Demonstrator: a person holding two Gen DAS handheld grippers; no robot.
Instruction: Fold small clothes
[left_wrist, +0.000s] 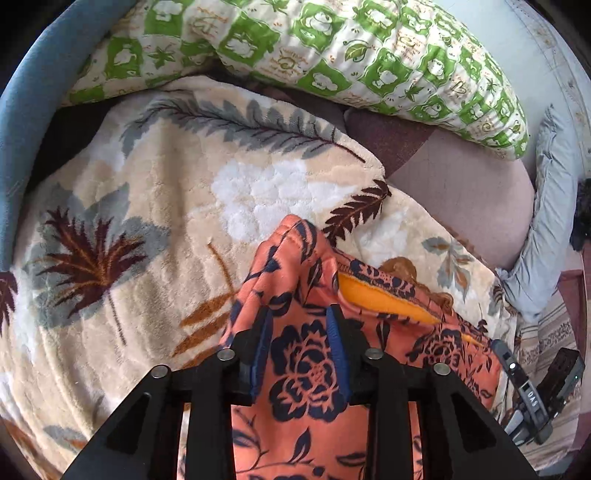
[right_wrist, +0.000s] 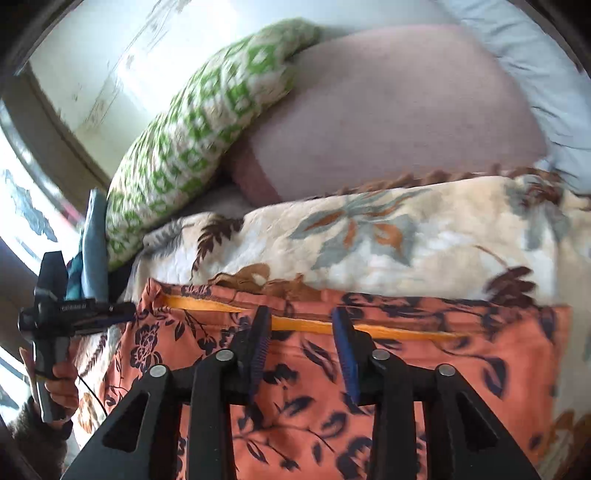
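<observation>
Here both claws stand part open, pads clear: left gripper (left_wrist: 300, 343) and right gripper (right_wrist: 303, 339) above the orange floral garment (left_wrist: 314, 424), probably to smooth it.

orange navy-floral garment (left_wrist: 306, 369), rumpled, brighter orange lining showing, on blanket (left_wrist: 147, 221)

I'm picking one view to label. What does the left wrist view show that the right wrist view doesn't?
Left wrist only: the garment bunched into a raised peak, the blanket's big palm print, and the right gripper at the lower right edge.
Right wrist only: the garment spread flat, a window, and a hand holding the left gripper.
Both: orange floral garment, leafy blanket, green pillow, and open jaws over the cloth.
</observation>
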